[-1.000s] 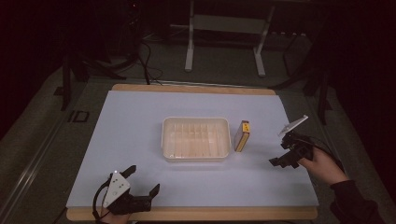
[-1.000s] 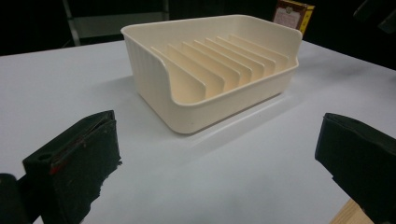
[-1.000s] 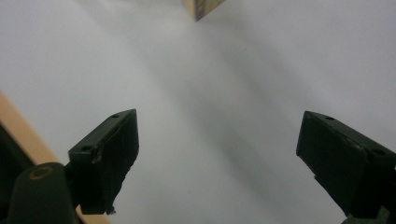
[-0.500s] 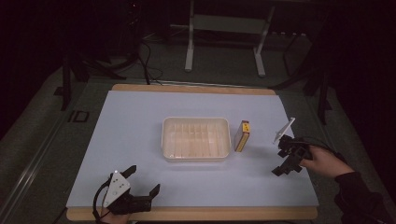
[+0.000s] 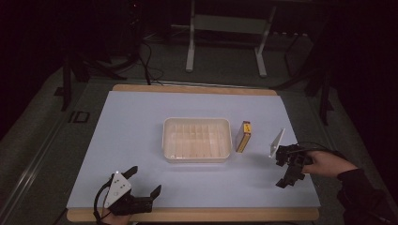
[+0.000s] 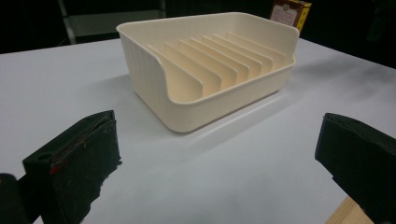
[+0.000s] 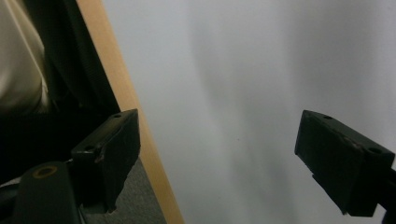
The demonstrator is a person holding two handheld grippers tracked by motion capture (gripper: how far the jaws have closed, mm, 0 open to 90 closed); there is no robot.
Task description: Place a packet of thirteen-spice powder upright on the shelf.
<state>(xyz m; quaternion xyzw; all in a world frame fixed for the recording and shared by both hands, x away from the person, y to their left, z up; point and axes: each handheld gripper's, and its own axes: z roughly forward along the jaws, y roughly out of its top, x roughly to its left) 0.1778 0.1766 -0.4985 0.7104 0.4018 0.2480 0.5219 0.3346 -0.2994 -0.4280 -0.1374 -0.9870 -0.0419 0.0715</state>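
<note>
At frame centre, the ribbed tray [image 5: 197,139] is sitting — probably light, stiff plastic, best gripped by its rim — while both the left gripper [image 5: 142,182] and right gripper [image 5: 283,171] are gaping wide, empty.

Left gripper [image 5: 143,182] and right gripper [image 5: 283,172], both wide-jawed, both holding nothing.

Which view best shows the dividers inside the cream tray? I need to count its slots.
The left gripper view: the cream tray sits close, its upright dividers clearly separated. The high view shows the tray whole from above, dividers as faint lines. The right gripper view looks at bare table instead.
</note>
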